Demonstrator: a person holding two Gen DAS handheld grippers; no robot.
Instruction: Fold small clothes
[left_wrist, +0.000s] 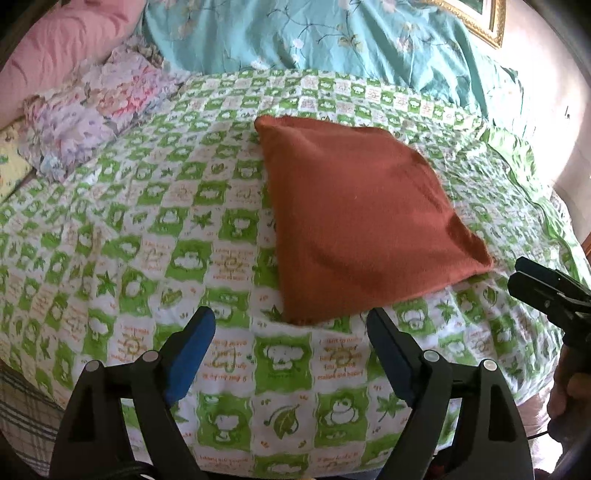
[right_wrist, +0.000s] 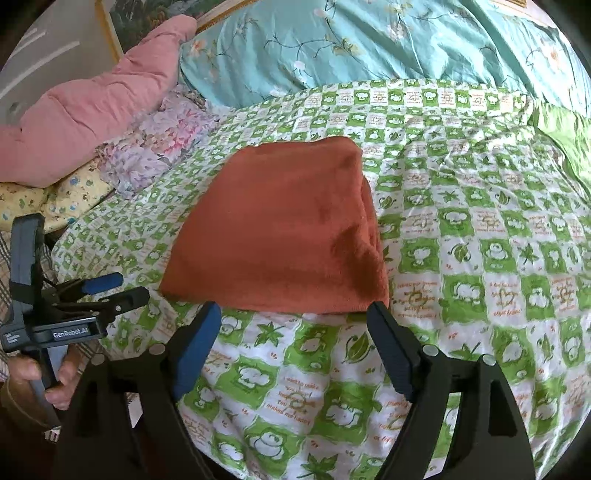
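1. I hold a gripper in each hand above a bed covered with a green-and-white checked sheet printed with leaves, frogs and orange writing.
2. My left gripper stands wide open, its blue-padded finger on the left and its dark finger on the right, with nothing between them but the sheet.
3. My right gripper is spread just as wide and grips nothing either; bare sheet shows between its fingers.
4. The rust-orange cloth lies folded flat on the sheet, a rough four-sided shape, just beyond the tips of both grippers.
5. In the left wrist view its near corner sits between and just past my left fingertips, not touched by them as far as I can tell.
6. In the right wrist view the cloth's near edge runs across just beyond my right fingertips; the right fingertip reaches up to the near right corner, and I cannot tell whether it touches.
7. The cloth's right side shows a doubled, layered fold in the right wrist view.
8. My left hand shows at the left edge of the right wrist view, wrapped around the left gripper's handle.
9. At the far side of the bed lies a turquoise floral quilt.
10. At the far left sits a pink pillow, with a crumpled pastel floral fabric beside it, well apart from the cloth.
11. A yellow patterned fabric lies at the left, nearer than the pink pillow.
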